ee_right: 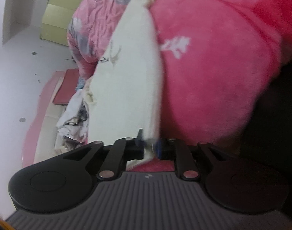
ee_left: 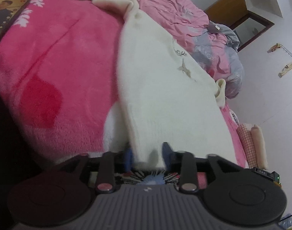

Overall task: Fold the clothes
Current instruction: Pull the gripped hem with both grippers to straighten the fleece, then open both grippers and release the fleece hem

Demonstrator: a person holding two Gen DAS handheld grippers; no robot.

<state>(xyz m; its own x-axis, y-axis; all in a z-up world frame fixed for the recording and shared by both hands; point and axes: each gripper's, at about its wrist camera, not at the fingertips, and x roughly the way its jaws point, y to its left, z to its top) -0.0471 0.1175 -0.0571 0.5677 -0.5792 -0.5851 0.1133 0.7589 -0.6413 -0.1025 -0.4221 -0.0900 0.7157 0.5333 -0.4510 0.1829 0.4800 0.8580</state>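
One fluffy cream sweater (ee_left: 161,88) lies long across the plush pink bed (ee_left: 65,57), mid-frame. Left claw (ee_left: 148,155) stands parted around its hem; right claw (ee_right: 148,145) pinches a sweater edge, low centre.

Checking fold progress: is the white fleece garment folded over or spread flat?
Folded lengthwise: the white fleece garment lies as a narrow strip on the pink plush blanket, with a second layer showing under its left edge.
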